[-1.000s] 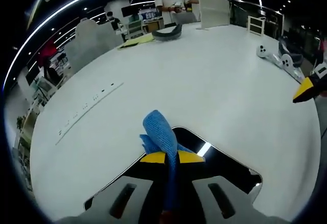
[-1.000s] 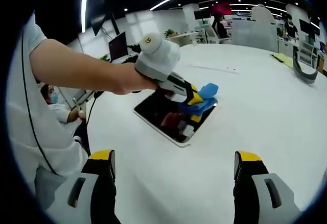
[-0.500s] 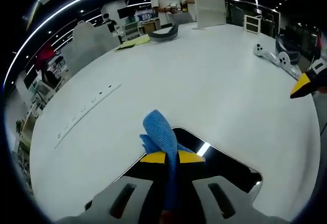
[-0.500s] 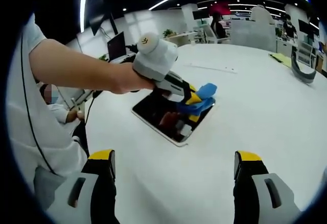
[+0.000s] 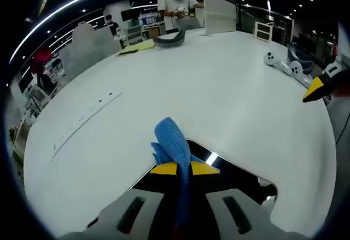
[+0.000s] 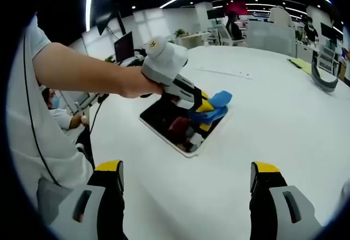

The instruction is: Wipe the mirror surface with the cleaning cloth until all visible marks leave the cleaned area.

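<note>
A dark rectangular mirror (image 6: 175, 126) lies flat on the white table (image 6: 284, 120). My left gripper (image 5: 184, 168) is shut on a blue cleaning cloth (image 5: 171, 142), which bulges up past the yellow jaw tips over the mirror (image 5: 240, 179). In the right gripper view the left gripper (image 6: 203, 107) is held by a hand and presses the blue cloth (image 6: 217, 101) onto the mirror's far end. My right gripper (image 6: 186, 175) hangs open above the table, nearer than the mirror, with nothing between its jaws. Its yellow tip (image 5: 317, 88) enters the left gripper view from the right.
A grey curved object (image 5: 168, 39) and a yellow sheet (image 5: 135, 47) lie at the far table edge near a standing person (image 5: 176, 4). White controllers (image 5: 284, 64) sit at the right. A white panel (image 5: 219, 15) stands at the back. A seated person (image 6: 61, 121) is beside the table.
The left gripper with the cloth has slid a little along the mirror's far end. The right gripper has stayed open and nearly still.
</note>
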The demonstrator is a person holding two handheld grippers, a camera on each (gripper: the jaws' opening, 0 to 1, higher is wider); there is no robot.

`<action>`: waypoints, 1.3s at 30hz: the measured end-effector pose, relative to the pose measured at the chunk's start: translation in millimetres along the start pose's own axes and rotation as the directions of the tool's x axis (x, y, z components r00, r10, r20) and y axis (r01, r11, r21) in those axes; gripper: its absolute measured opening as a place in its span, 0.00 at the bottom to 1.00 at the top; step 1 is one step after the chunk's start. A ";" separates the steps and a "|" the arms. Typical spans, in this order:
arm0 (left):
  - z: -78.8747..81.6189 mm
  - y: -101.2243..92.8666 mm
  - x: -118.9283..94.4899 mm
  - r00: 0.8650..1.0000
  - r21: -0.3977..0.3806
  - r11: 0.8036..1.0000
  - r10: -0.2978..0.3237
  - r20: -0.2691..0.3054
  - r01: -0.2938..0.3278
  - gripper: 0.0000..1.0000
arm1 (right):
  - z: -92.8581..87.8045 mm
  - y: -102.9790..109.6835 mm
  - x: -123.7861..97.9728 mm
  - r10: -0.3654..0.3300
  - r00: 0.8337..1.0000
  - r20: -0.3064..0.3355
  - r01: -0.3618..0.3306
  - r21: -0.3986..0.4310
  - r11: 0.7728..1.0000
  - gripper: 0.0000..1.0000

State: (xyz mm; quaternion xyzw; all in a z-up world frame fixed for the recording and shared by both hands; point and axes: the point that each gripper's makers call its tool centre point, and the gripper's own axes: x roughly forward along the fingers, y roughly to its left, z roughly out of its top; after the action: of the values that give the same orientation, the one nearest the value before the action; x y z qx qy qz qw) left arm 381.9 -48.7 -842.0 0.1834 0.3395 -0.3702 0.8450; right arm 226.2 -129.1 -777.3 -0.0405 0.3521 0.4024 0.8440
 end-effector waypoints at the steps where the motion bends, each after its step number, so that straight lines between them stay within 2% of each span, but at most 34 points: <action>1: 0.5 -1.1 0.4 1.000 0.020 1.000 -0.011 -0.001 0.011 0.04 | -0.5 0.4 0.3 0.000 1.000 -0.003 0.000 -0.001 1.000 0.96; 7: 1.8 -7.6 1.2 0.997 0.073 0.994 -0.082 0.000 0.082 0.04 | -5.6 4.3 1.4 -0.002 1.000 -0.023 0.002 -0.007 1.000 0.96; 10: 2.4 -20.0 1.4 0.986 0.069 0.983 -0.169 0.005 0.168 0.04 | -7.4 6.6 -0.1 -0.002 0.999 -0.032 0.001 -0.010 1.000 0.96; 11: 2.8 -25.0 1.1 0.981 0.097 0.977 -0.194 0.011 0.192 0.04 | -7.6 6.6 -0.4 -0.002 0.999 -0.033 0.002 -0.010 1.000 0.96; 13: 2.0 -31.0 -0.3 0.978 0.118 0.972 -0.208 0.017 0.205 0.04 | -7.5 6.1 -0.8 -0.005 0.999 -0.033 0.004 -0.011 1.000 0.96; 20: 1.6 -33.1 -1.1 0.972 0.146 0.961 -0.236 -0.002 0.234 0.04 | -5.3 6.2 -3.6 -0.013 1.000 -0.027 0.013 -0.012 1.000 0.96; 29: 1.3 -34.3 -1.3 0.974 0.125 0.966 -0.227 -0.009 0.226 0.03 | -14.2 6.0 -4.7 -0.021 0.998 -0.057 0.020 -0.024 1.000 0.95; 39: -0.4 -35.4 -2.6 0.981 0.107 0.975 -0.192 -0.029 0.194 0.03 | -13.1 11.8 -0.5 -0.020 0.998 -0.054 0.018 -0.027 0.999 0.96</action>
State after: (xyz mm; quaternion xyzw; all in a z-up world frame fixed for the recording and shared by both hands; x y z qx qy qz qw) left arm 353.9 -70.5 -842.5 0.1989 0.3426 -0.4670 0.7905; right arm 210.3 -126.0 -784.2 -0.0660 0.3691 0.3978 0.8374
